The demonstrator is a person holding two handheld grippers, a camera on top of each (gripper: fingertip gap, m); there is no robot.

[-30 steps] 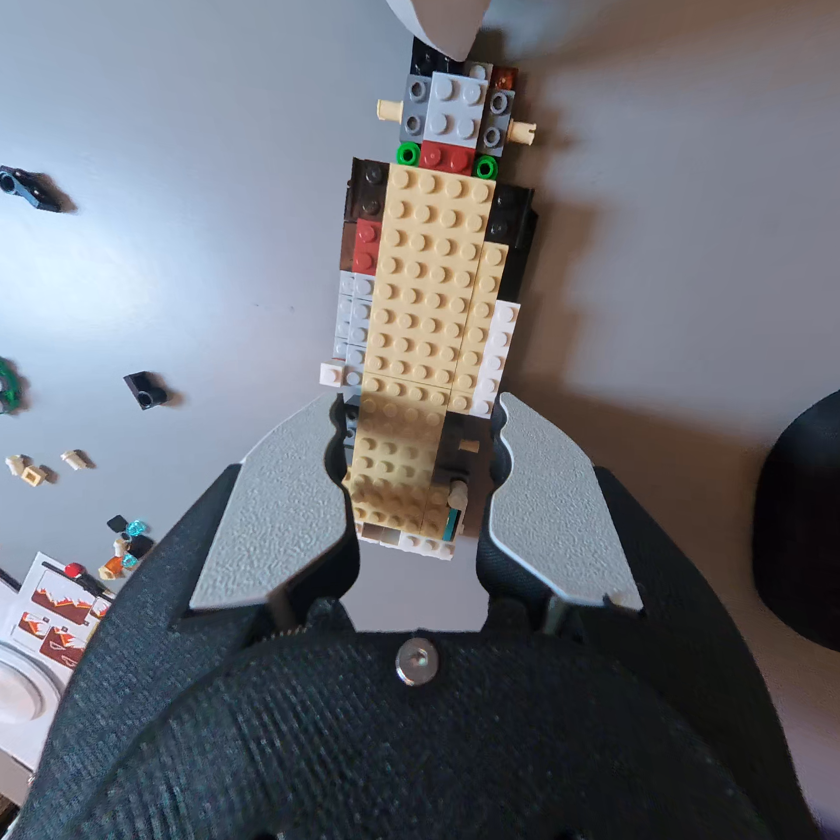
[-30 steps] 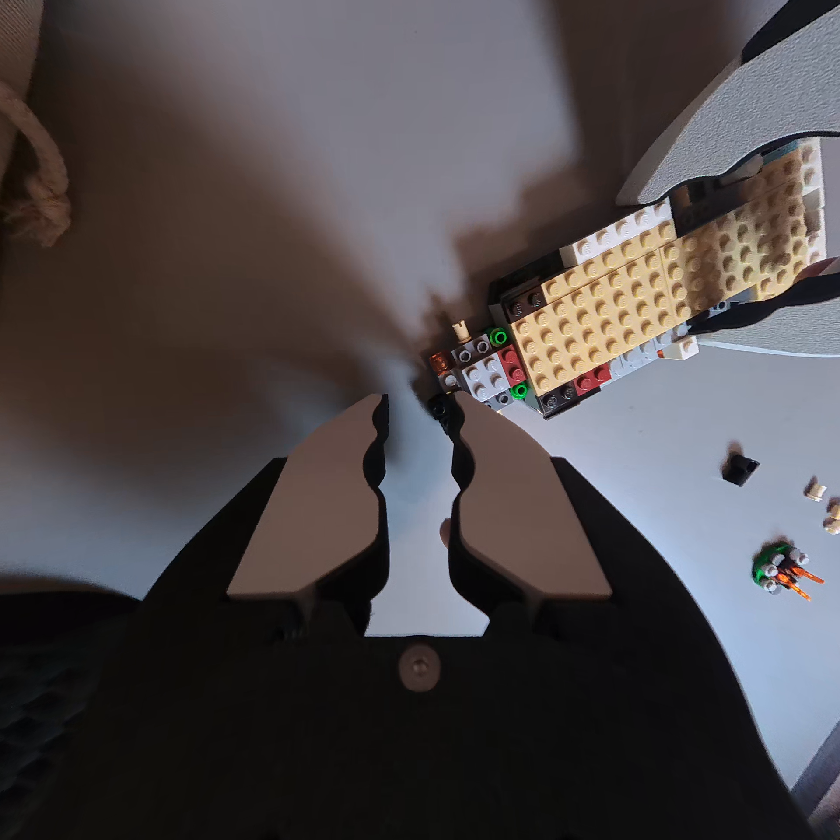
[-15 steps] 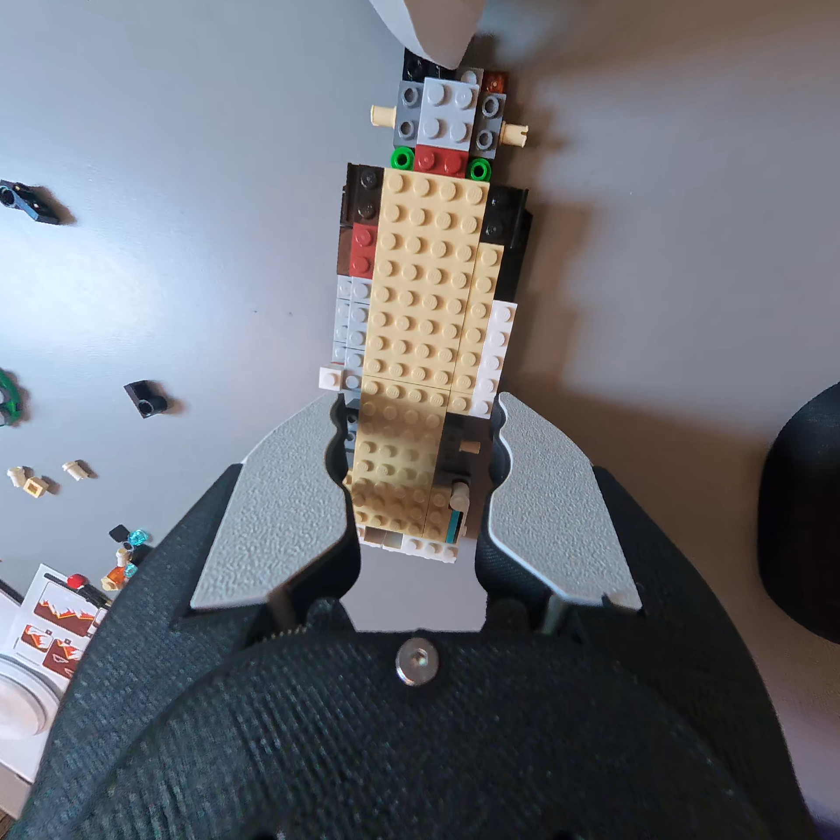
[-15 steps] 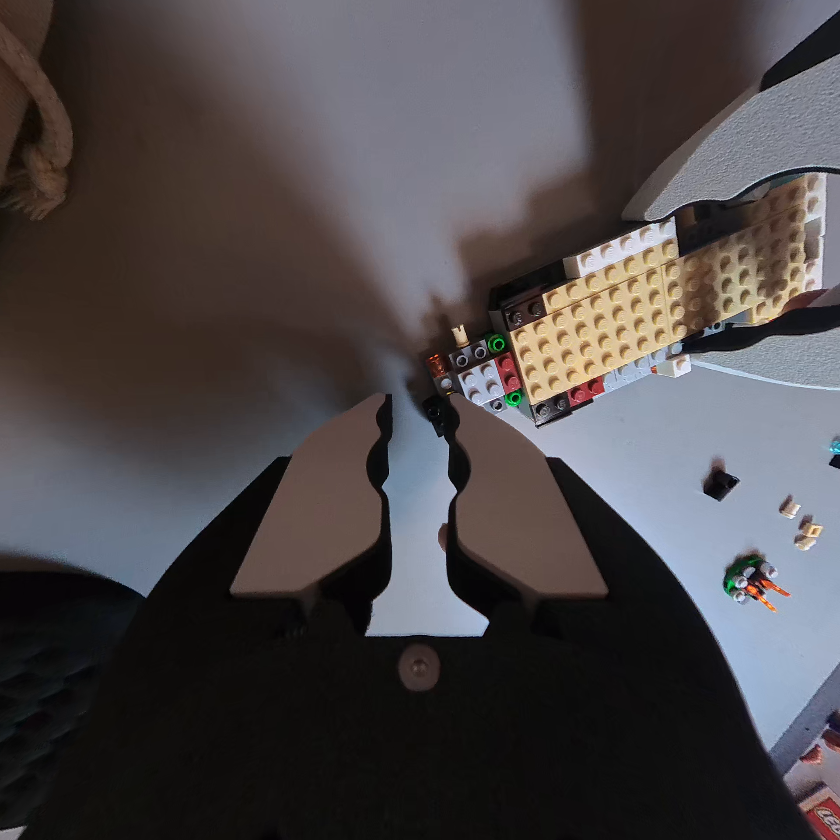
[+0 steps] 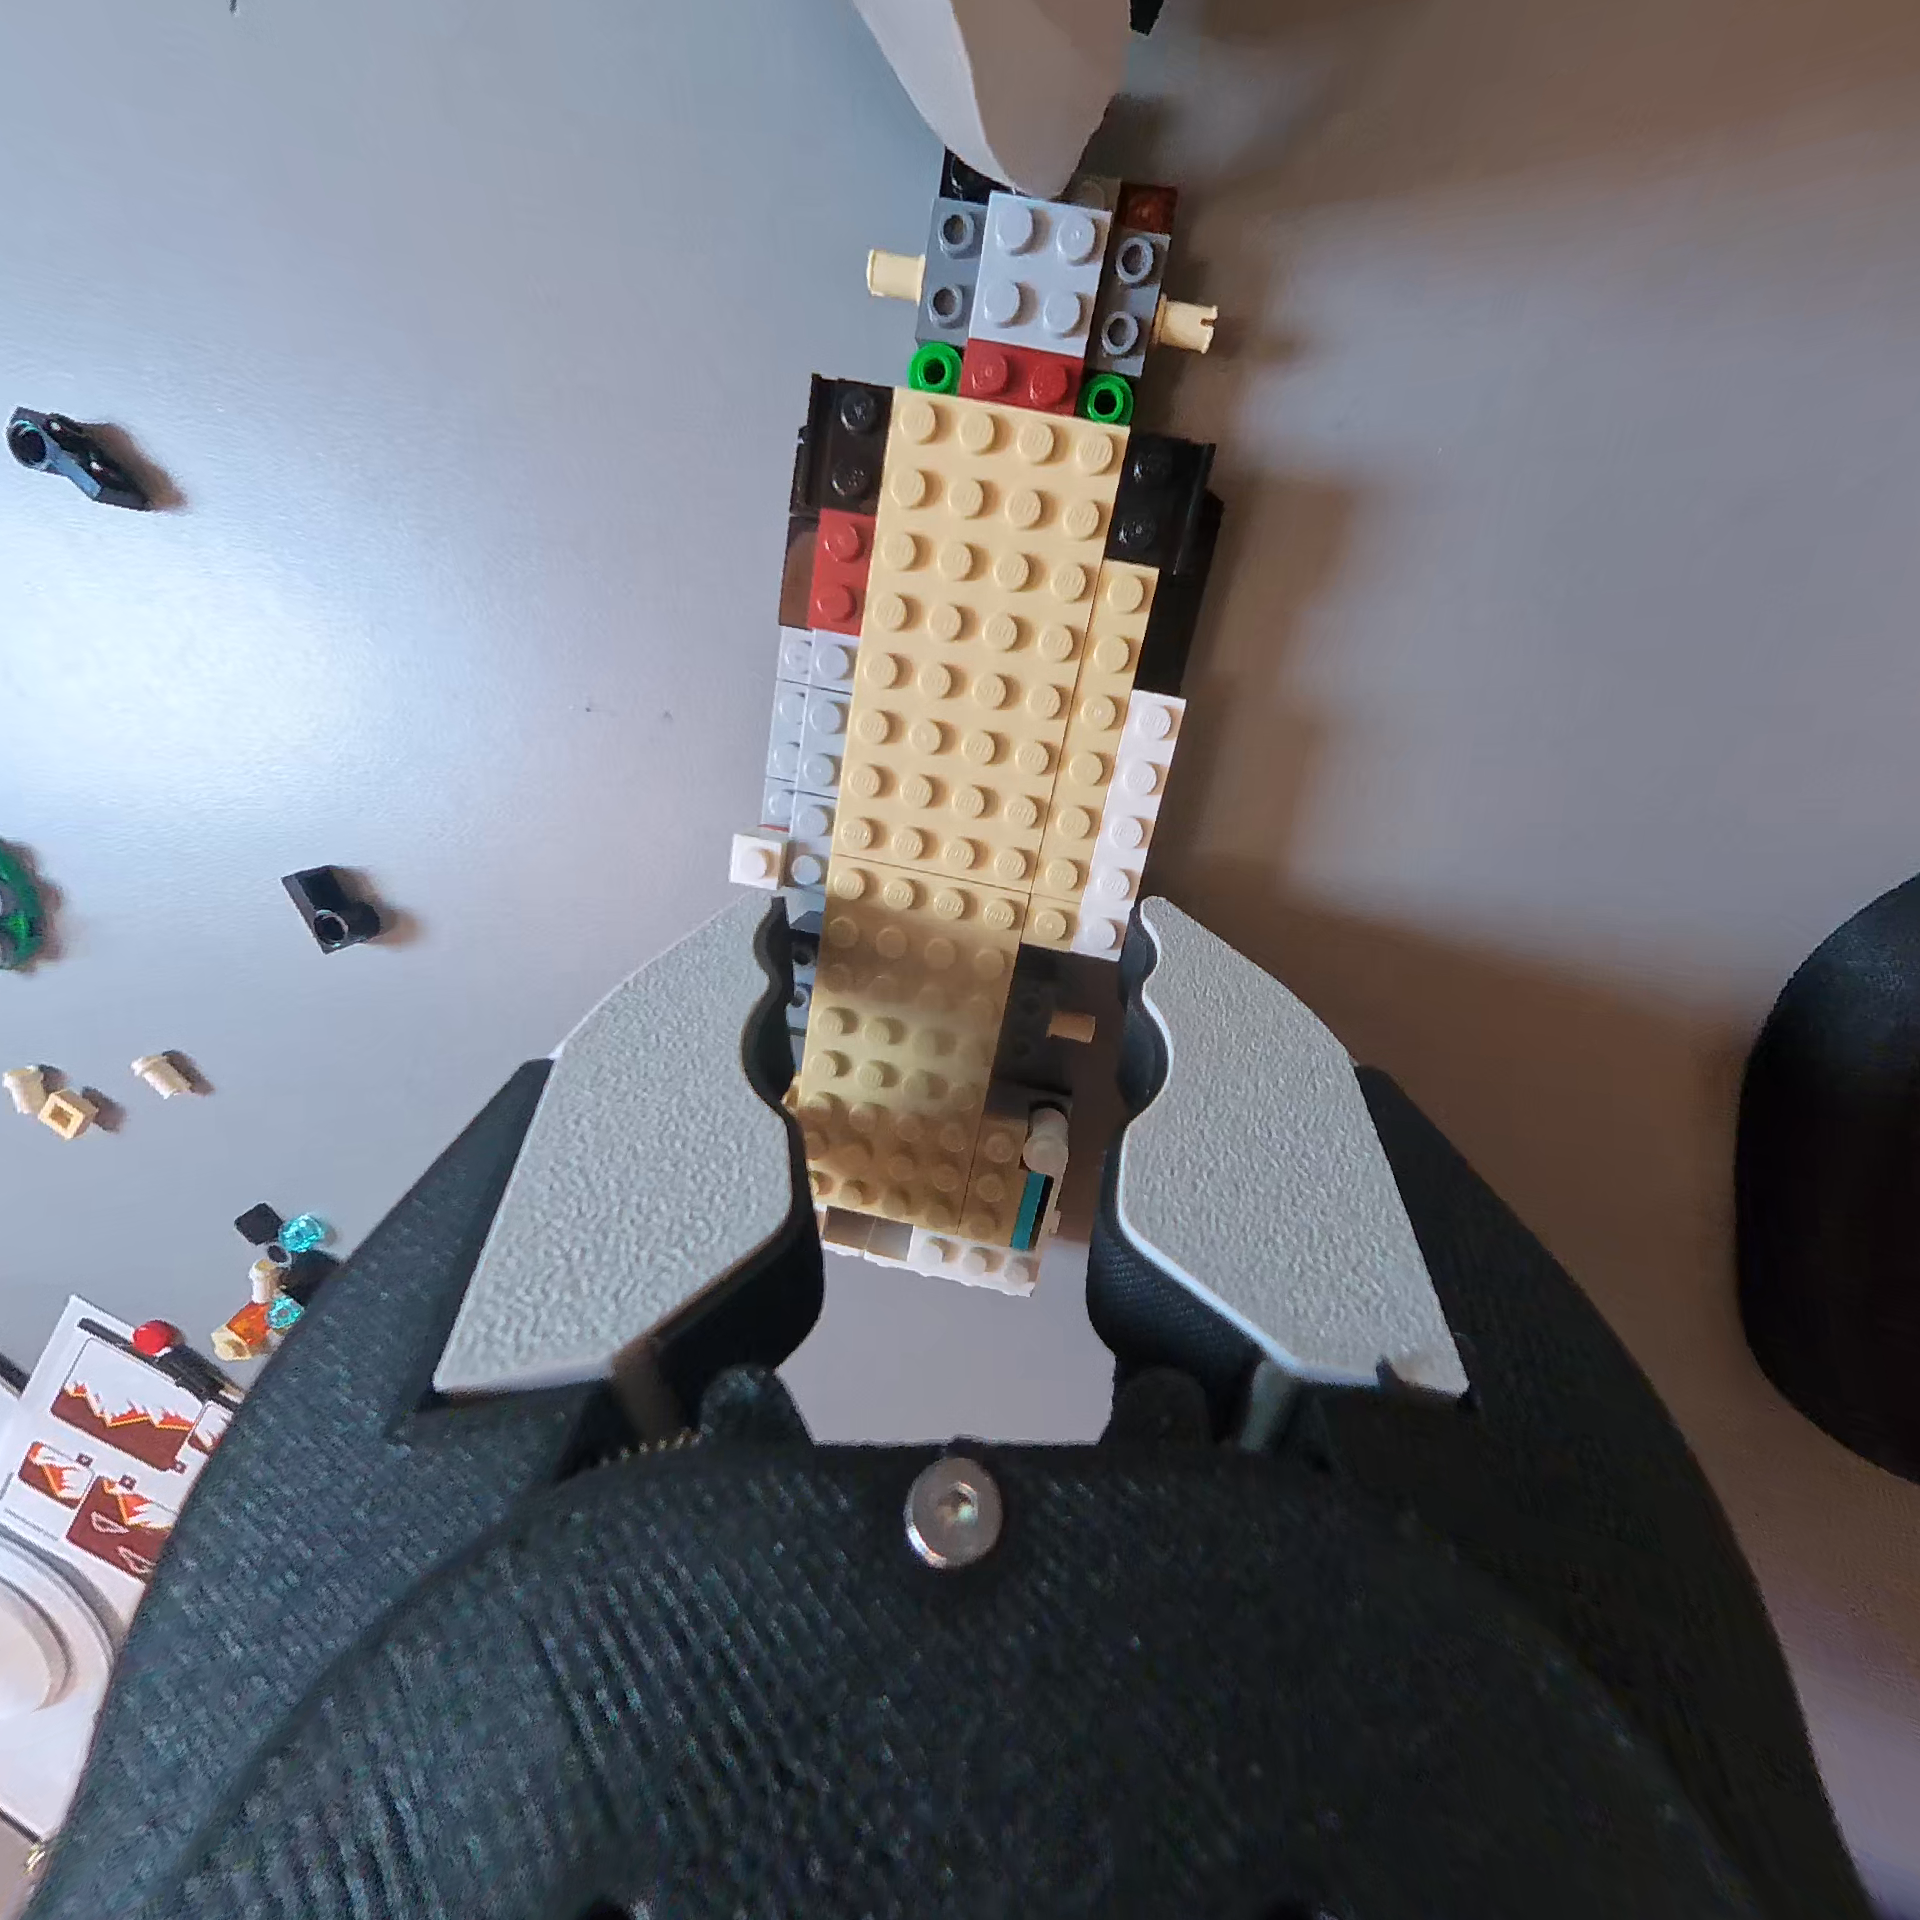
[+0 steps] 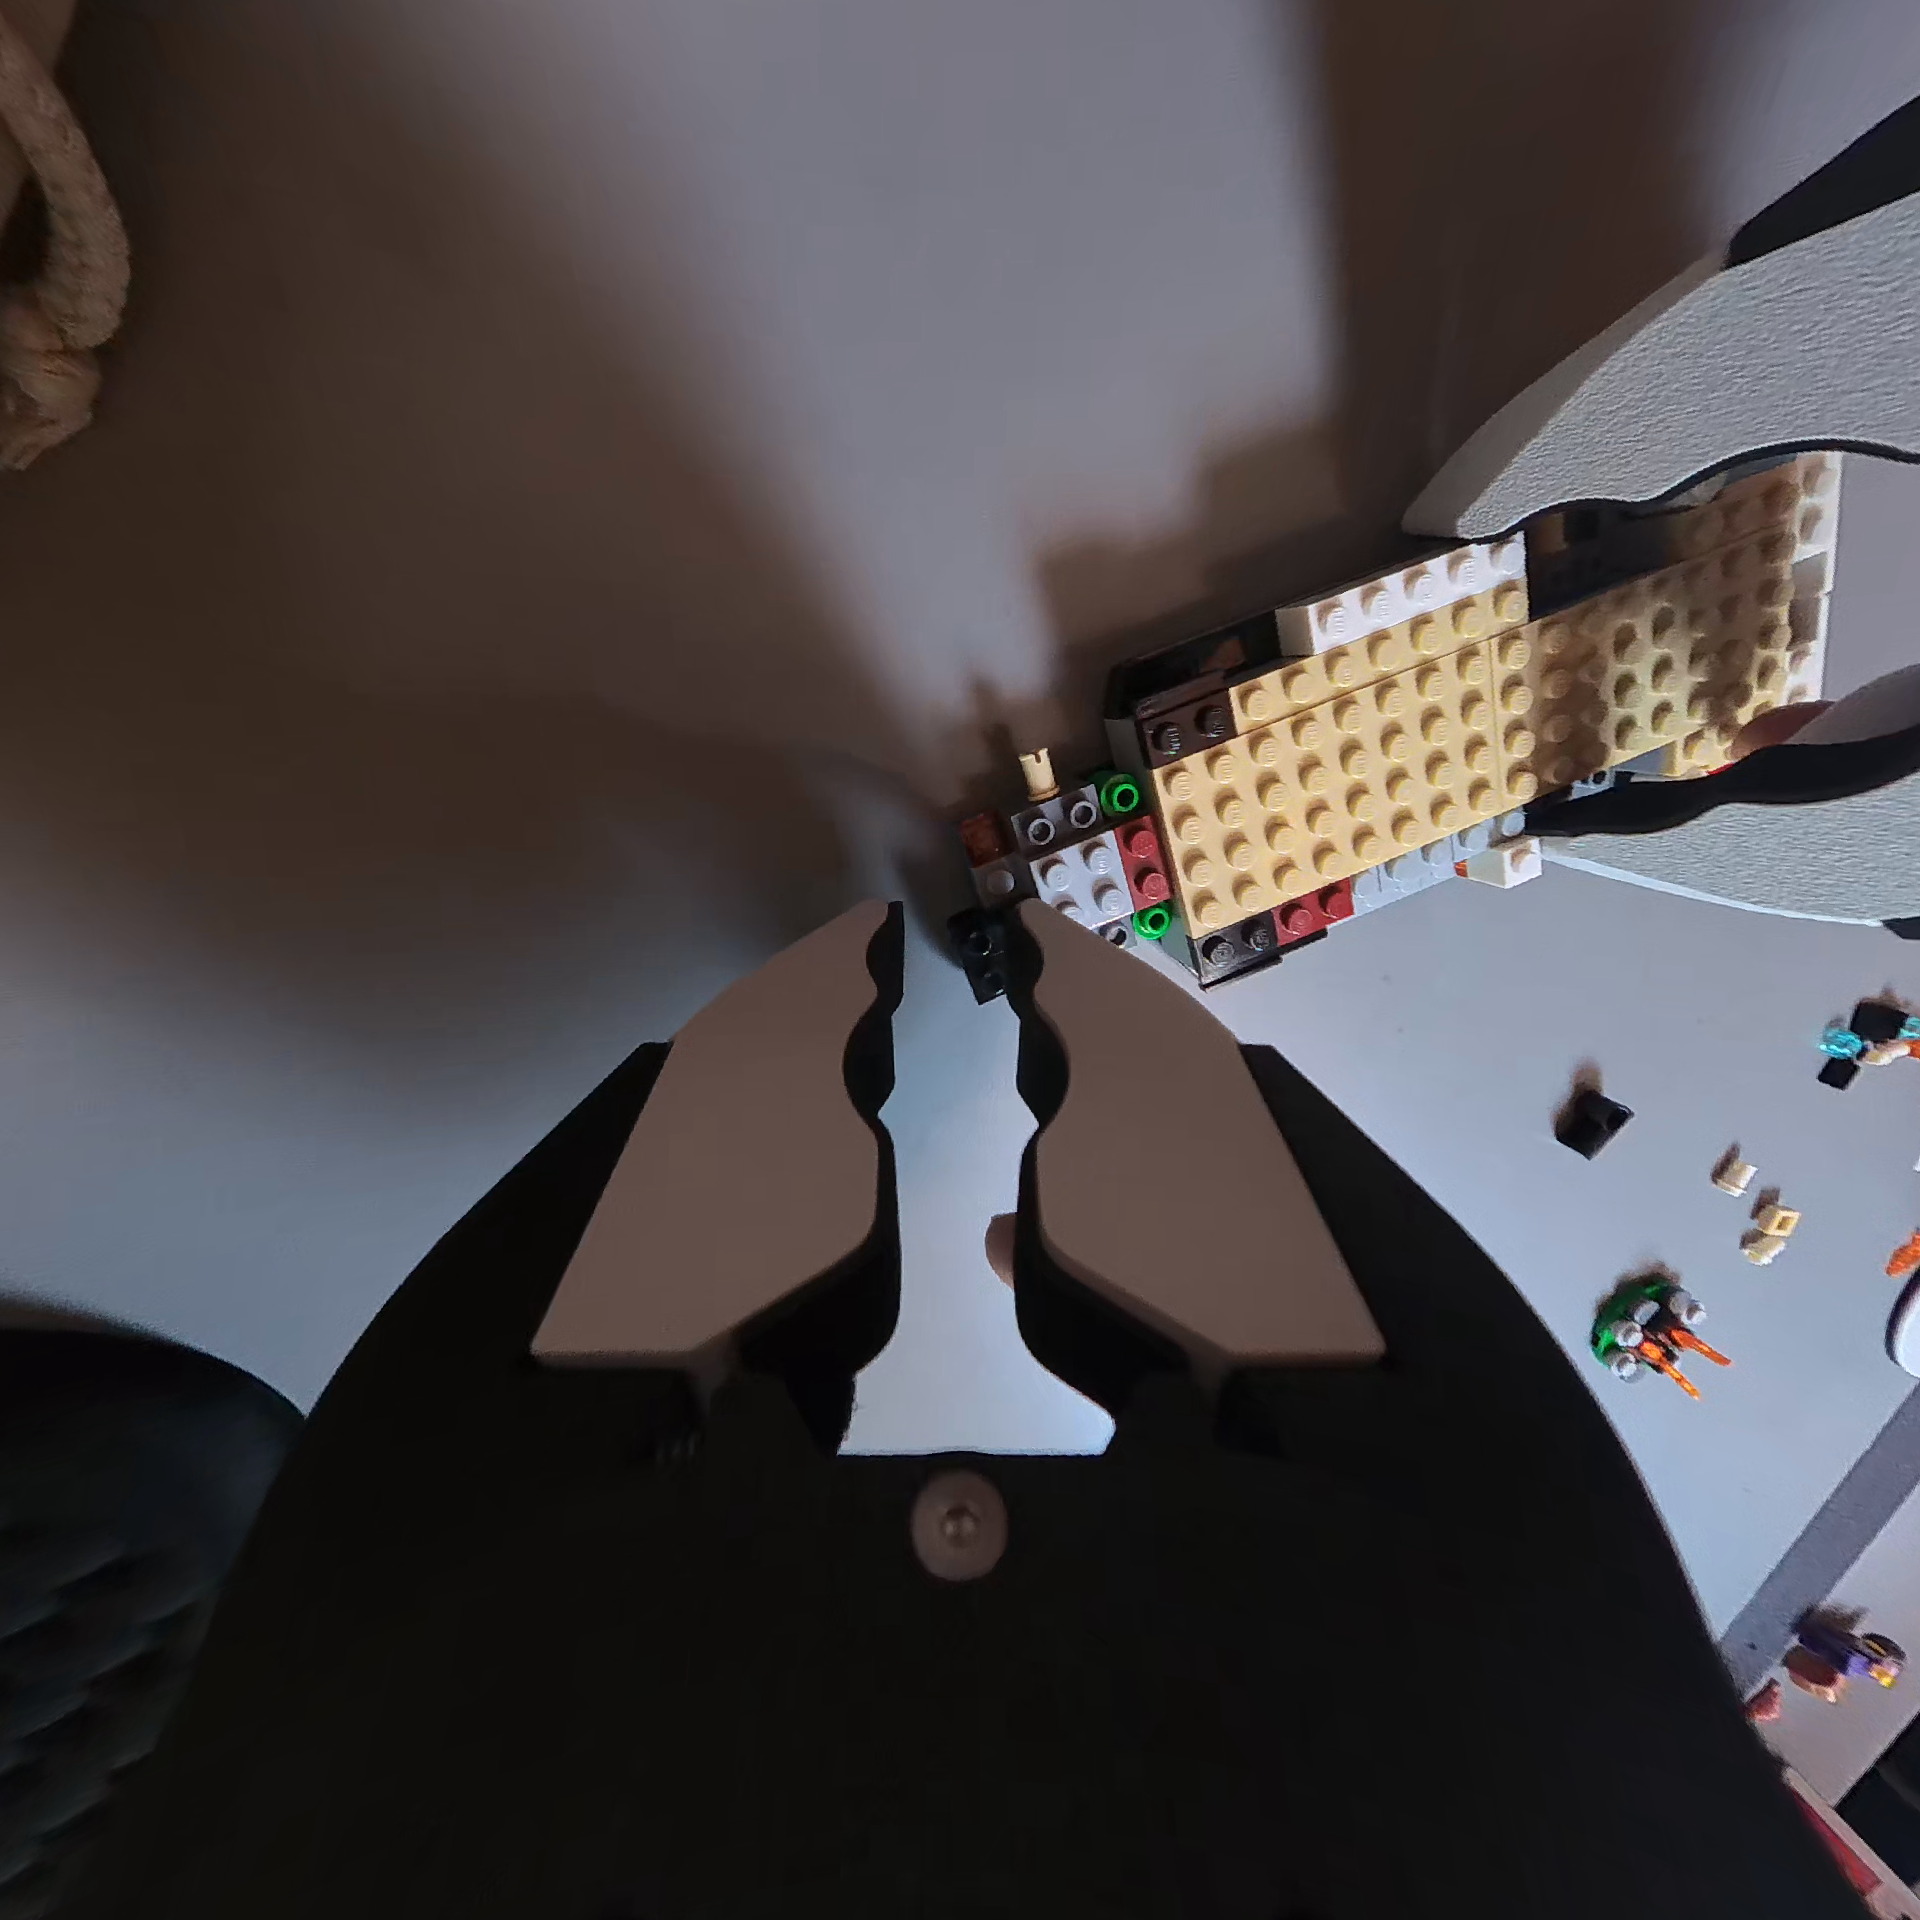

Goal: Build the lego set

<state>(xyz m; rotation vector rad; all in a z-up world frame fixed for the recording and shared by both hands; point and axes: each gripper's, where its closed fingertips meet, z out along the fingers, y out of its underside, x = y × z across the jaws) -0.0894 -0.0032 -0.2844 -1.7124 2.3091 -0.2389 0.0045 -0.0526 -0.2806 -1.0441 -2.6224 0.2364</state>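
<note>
Showing two hand-held claws at work on one brick model [image 5: 987,644] lying flat on a grey table [image 5: 416,675].

**Left claw** [image 5: 961,914]: spread wide around the near end of the model, pinching it, with a finger pressed against each long side. The tan studded deck runs straight ahead from between the fingers to the far end.

**Right claw** [image 6: 958,909]: fingers narrowly parted and gripping nothing. A small black brick [image 6: 982,951] sits at the model's far end, against the inner face of this claw's right finger [image 6: 1101,1039]. The left finger [image 6: 790,1039] stands clear of it.

**Handling note (judgement):** the model is long and made of many small plates. A hold at one end alone leaves the far end free to swing or flex, so the left claw does best staying level and square. The black brick is tiny, dark and shadowed. A centred, gentle pinch seems safer than a one-sided push, which could skew it or loosen the neighbouring grey and red-brown pieces.

**Surface and surroundings:** the table is smooth and matt, sunlit in part and crossed by broad shadows.
- To the left of the left claw lie loose parts: a black piece [image 5: 332,909], tan bits [image 5: 62,1101] and a printed sticker sheet [image 5: 104,1392].
- To its right is a dark rounded object [image 5: 1849,1195].
- Far to the left of the right claw, a beige cord [image 6: 52,260] hangs at the edge.
</note>
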